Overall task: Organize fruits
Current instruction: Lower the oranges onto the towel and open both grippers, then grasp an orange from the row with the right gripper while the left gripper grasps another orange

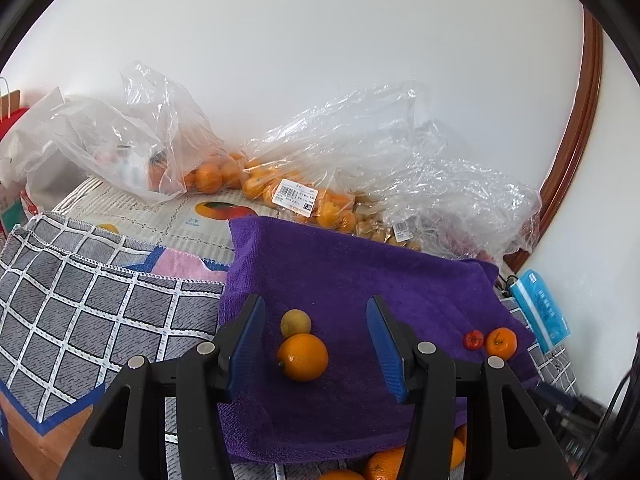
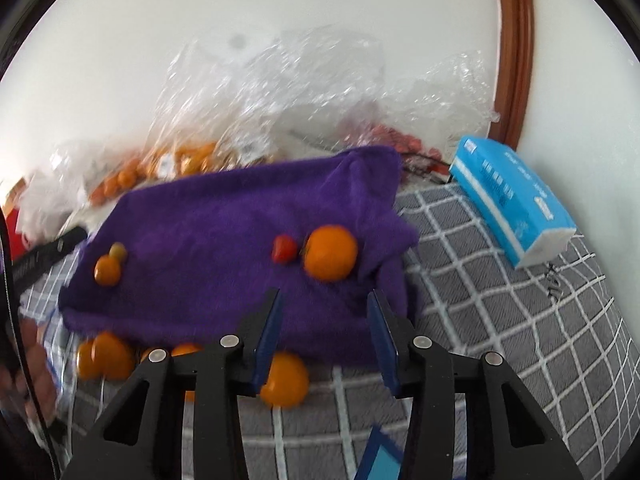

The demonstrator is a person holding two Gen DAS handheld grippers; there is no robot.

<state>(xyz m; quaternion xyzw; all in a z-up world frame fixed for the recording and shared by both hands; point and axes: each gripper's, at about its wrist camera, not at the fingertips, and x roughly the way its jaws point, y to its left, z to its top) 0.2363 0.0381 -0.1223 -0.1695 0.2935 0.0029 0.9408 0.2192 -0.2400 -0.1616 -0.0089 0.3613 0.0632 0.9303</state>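
No readable text anywhere. Only a barcode on the white price label (image 1: pixel 295 197) of the plastic bag of oranges (image 1: pixel 304 184); print there, and on the blue tissue pack (image 2: pixel 512 196), too small and blurred.

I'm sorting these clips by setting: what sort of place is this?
Probably a home table against a wall: supermarket bags of oranges, a tissue pack, and a purple towel over a checked cloth.

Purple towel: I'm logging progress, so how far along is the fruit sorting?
Done: four fruits lie in two pairs on the purple towel: a large orange touching a yellowish fruit, and a small red fruit beside a small orange. In hand: nothing. Left: loose oranges off the towel, bagged fruit.
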